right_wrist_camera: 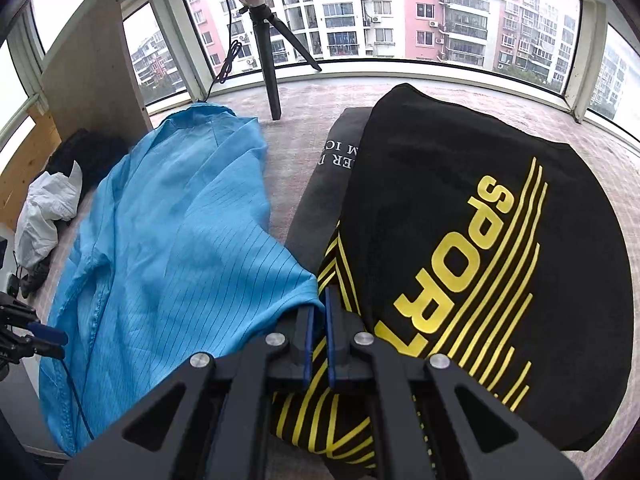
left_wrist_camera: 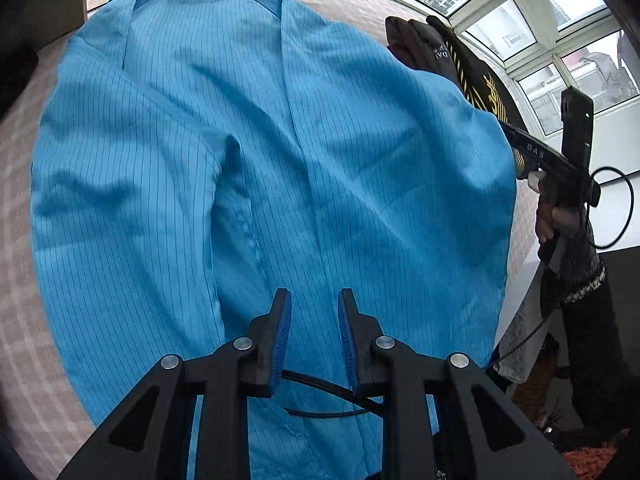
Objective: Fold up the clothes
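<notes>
Right gripper (right_wrist_camera: 318, 308) jaws pinch blue garment (right_wrist_camera: 172, 240) corner.

Even, overcast daylight enters through the windows (right_wrist_camera: 400, 20) at twelve o'clock in the right view and at one to two o'clock (left_wrist_camera: 520, 20) in the left view. Shadows are soft. Window panes are slightly overexposed. Fisheye curvature bends straight lines; dark vignetting fills the corners. Focus is sharp.

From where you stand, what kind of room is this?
Most likely a glassed-in balcony or sunroom of a high-rise flat, used for recording. Curved windows look onto apartment blocks, a tripod stands on the carpeted platform, and clothes such as a blue striped garment lie spread out.
</notes>
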Demonstrator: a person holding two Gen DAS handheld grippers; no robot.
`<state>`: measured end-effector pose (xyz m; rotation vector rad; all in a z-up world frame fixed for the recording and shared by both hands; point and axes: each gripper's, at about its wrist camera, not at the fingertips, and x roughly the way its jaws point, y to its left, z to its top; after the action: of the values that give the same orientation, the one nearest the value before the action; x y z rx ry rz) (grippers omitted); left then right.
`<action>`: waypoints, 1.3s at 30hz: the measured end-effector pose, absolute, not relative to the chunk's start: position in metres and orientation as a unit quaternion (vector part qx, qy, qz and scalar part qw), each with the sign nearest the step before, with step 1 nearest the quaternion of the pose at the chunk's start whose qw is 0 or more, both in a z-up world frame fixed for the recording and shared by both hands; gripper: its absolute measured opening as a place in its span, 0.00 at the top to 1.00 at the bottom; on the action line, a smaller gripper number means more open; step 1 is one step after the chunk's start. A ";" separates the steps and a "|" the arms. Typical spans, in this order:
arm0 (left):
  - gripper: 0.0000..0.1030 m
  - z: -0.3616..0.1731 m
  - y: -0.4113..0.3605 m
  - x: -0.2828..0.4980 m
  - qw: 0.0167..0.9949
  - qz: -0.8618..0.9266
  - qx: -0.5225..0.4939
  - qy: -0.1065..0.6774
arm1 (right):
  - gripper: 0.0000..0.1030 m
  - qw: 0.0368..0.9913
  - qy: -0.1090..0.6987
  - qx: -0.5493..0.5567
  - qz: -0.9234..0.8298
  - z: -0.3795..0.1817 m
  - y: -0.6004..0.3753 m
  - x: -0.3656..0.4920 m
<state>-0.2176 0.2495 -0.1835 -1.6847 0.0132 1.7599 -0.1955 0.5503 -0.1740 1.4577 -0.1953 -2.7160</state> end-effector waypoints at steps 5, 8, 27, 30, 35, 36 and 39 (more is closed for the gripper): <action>0.79 -0.146 0.200 -0.125 0.326 0.696 -0.636 -0.066 | 0.97 0.053 -0.060 0.479 -0.874 -0.178 0.554 -0.201; 0.72 -0.114 0.175 -0.064 0.335 0.702 -0.618 -0.117 | 0.97 0.063 -0.058 0.480 -0.873 -0.179 0.555 -0.201; 0.63 -0.179 0.169 0.082 0.343 0.687 -0.640 -0.022 | 0.97 0.075 -0.053 0.518 -0.851 -0.180 0.554 -0.213; 0.55 -0.184 0.165 0.090 0.326 0.705 -0.629 0.033 | 0.97 0.075 -0.055 0.518 -0.850 -0.182 0.554 -0.214; 0.60 -0.234 0.163 0.060 0.284 0.685 -0.671 -0.015 | 0.97 0.084 -0.066 0.532 -0.840 -0.183 0.559 -0.219; 0.69 -0.235 0.153 0.068 0.295 0.662 -0.688 -0.026 | 0.97 0.087 -0.067 0.537 -0.837 -0.183 0.559 -0.221; 0.69 -0.226 0.113 0.114 0.289 0.632 -0.718 0.039 | 0.97 0.094 -0.036 0.546 -0.832 -0.182 0.553 -0.225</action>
<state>0.1144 0.1133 -0.2263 -1.9176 0.1054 1.6861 -0.2251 0.5527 -0.1815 1.6204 -0.1055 -2.4675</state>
